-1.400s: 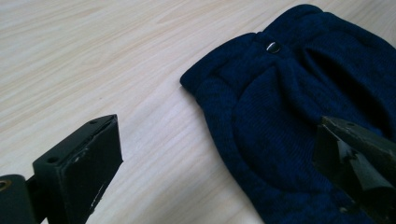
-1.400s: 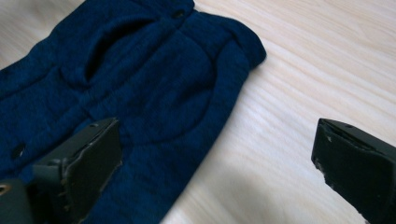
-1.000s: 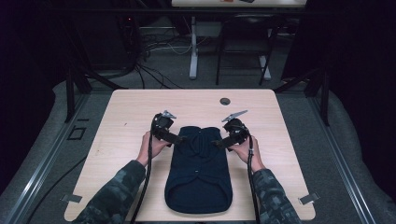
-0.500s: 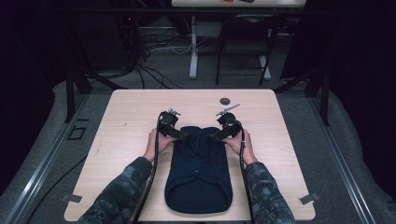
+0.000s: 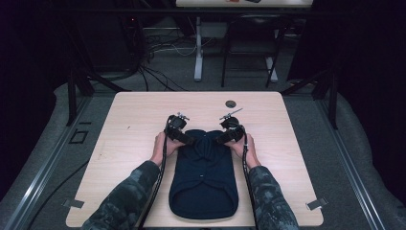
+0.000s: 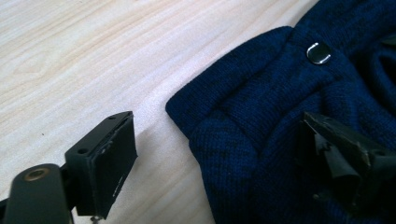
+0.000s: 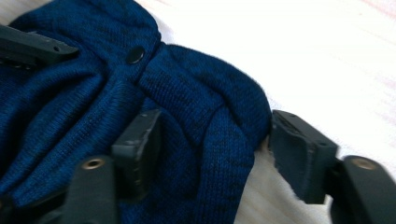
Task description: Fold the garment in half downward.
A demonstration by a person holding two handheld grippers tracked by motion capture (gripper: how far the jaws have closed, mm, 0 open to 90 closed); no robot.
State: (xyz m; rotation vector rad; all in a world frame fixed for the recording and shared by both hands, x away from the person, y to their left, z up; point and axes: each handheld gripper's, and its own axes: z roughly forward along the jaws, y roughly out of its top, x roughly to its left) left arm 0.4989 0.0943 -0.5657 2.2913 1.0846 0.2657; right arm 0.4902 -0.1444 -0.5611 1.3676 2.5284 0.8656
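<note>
A navy sweater (image 5: pixel 203 177) lies folded on the table (image 5: pixel 124 120), its near end toward the person. At its far end, the left gripper (image 5: pixel 183 137) and right gripper (image 5: pixel 224 137) each straddle a corner, jaws spread around the knit, not clamped. Beyond them sits a small dark disc (image 5: pixel 231 103)

Bare table (image 6: pixel 84 60) is lying open outside each gripper's outer jaw, while bunched garment (image 7: pixel 205 116) is filling the gaps between both pairs of spread jaws.
</note>
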